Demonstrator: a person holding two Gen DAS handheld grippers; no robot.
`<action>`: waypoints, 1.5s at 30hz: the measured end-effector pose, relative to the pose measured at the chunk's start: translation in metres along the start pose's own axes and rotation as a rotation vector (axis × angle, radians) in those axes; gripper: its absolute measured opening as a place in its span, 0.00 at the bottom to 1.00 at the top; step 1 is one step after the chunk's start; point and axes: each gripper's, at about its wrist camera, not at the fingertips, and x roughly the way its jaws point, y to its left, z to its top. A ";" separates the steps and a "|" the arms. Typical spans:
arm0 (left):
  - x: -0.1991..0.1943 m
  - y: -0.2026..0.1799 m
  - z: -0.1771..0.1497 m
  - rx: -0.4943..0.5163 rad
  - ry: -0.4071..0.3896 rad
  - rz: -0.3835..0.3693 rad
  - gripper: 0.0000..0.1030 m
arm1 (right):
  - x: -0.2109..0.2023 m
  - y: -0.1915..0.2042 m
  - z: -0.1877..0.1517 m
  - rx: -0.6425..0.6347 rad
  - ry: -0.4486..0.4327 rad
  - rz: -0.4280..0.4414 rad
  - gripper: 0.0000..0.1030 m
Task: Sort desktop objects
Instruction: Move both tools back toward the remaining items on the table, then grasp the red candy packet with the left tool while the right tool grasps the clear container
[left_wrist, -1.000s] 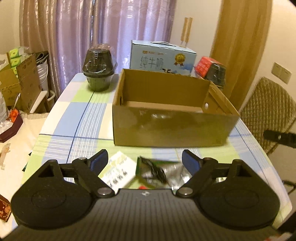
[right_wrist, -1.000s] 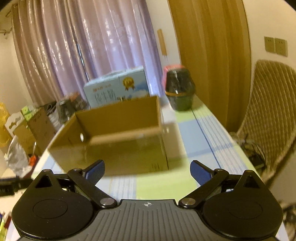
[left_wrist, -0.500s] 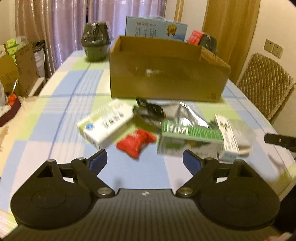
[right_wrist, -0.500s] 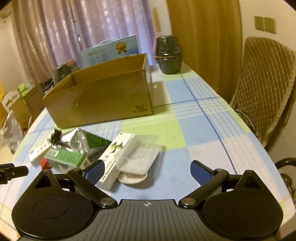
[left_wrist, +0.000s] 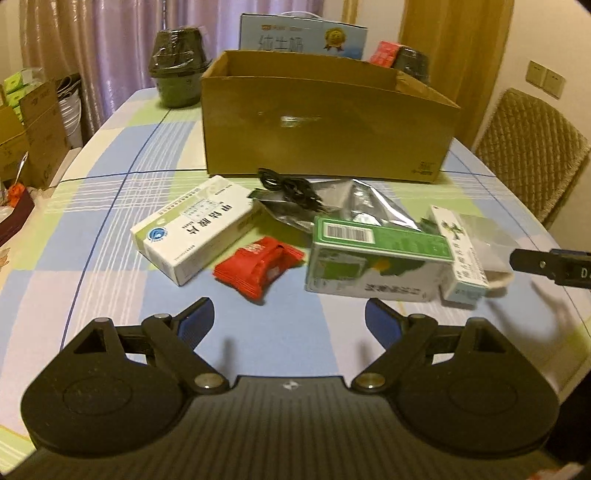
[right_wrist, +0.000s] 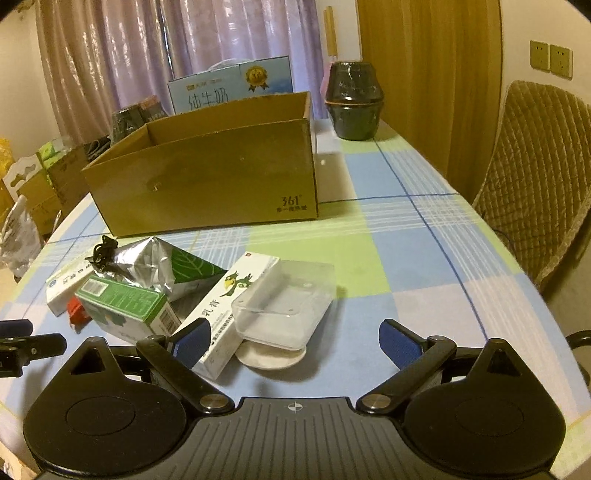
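Both grippers hovered low over the near edge of the counter (left_wrist: 110, 206), aimed forward at the clutter, neither touching anything. Left gripper (left_wrist: 289, 323) had its jaws spread wide, nothing between them, only bare checked cloth below; red packet (left_wrist: 258, 266) lay just ahead of it. Right gripper (right_wrist: 294, 339) was likewise wide open and empty, its left finger (right_wrist: 190, 341) close beside the white box with the bird print (right_wrist: 232, 314), contact not clear from this angle. Clear plastic container (right_wrist: 286, 306) sat right ahead between the right gripper's fingers, resting against that white box and over a round white lid (right_wrist: 271, 358). Green carton (left_wrist: 373, 266) lay on its side left of the white box, with a silver foil pouch (left_wrist: 369, 205) behind it and a black cable (left_wrist: 288, 190) bunched on the pouch's far end. White medicine box (left_wrist: 192, 229) lay left of the pile, angled. Open cardboard box (left_wrist: 325, 125) stood upright behind everything, well apart from both grippers; its inside was not visible. Tip of the right gripper showed at the right edge of the left wrist view, level with the white box.
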 end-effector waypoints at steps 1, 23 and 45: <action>0.003 0.002 0.001 0.000 0.004 0.005 0.84 | 0.004 0.000 0.001 0.003 0.004 -0.001 0.90; 0.070 0.015 0.033 0.231 0.103 -0.014 0.52 | 0.040 0.001 0.010 0.022 0.039 -0.003 0.72; 0.044 -0.002 0.009 0.202 0.138 -0.029 0.29 | 0.036 0.005 0.011 0.028 0.050 -0.020 0.59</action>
